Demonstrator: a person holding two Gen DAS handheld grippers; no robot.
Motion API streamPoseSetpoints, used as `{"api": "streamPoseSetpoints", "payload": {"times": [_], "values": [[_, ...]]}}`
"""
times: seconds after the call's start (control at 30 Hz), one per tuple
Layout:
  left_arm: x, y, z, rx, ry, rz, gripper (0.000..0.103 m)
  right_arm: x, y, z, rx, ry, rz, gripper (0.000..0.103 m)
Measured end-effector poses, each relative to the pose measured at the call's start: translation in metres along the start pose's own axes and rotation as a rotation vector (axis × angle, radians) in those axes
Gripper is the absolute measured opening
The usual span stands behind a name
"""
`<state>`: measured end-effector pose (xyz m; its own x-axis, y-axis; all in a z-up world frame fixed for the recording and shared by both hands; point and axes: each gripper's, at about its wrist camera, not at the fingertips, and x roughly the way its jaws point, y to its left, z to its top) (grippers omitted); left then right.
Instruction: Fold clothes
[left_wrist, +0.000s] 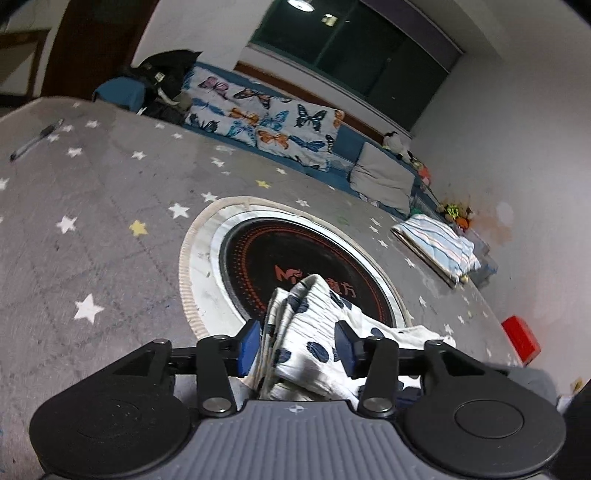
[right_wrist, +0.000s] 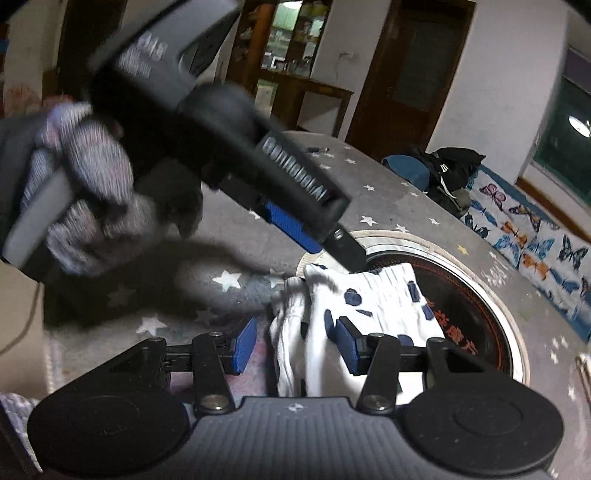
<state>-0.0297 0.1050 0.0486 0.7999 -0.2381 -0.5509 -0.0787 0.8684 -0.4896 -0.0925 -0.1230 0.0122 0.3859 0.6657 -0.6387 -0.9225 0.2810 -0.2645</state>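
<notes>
Left wrist view: left gripper and right gripper both stand agape around the bunched spotted garment, apparently unclamped; next, close at six o'clock.

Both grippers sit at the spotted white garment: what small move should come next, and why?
Probably close the right gripper on the bunched spotted garment. Its jaws stand open with cloth between them, and the left gripper is open too, so nothing seems pinched yet above the table.

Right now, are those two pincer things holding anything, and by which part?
Neither visibly clamps. The spotted white garment lies bunched between both open grippers, left gripper and right gripper.
</notes>
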Motion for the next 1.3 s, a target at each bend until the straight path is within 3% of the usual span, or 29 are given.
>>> {"api": "streamPoseSetpoints", "payload": {"times": [0.33,0.47,0.67,1.3], "values": [[0.002,0.015,0.000,-0.130,0.036,-0.025,0.060,0.023,0.014,-0.002,-0.069,0.044,-0.077,0.046],[0.006,0.016,-0.002,-0.180,0.058,-0.035,0.062,0.025,0.013,-0.003,-0.067,0.043,-0.101,0.025],[0.013,0.018,-0.004,-0.251,0.087,-0.044,0.067,0.016,0.004,-0.003,-0.016,0.011,-0.086,0.016],[0.030,0.005,-0.009,-0.418,0.136,-0.069,0.076,-0.012,-0.015,-0.003,0.086,-0.083,-0.077,0.011]]}}
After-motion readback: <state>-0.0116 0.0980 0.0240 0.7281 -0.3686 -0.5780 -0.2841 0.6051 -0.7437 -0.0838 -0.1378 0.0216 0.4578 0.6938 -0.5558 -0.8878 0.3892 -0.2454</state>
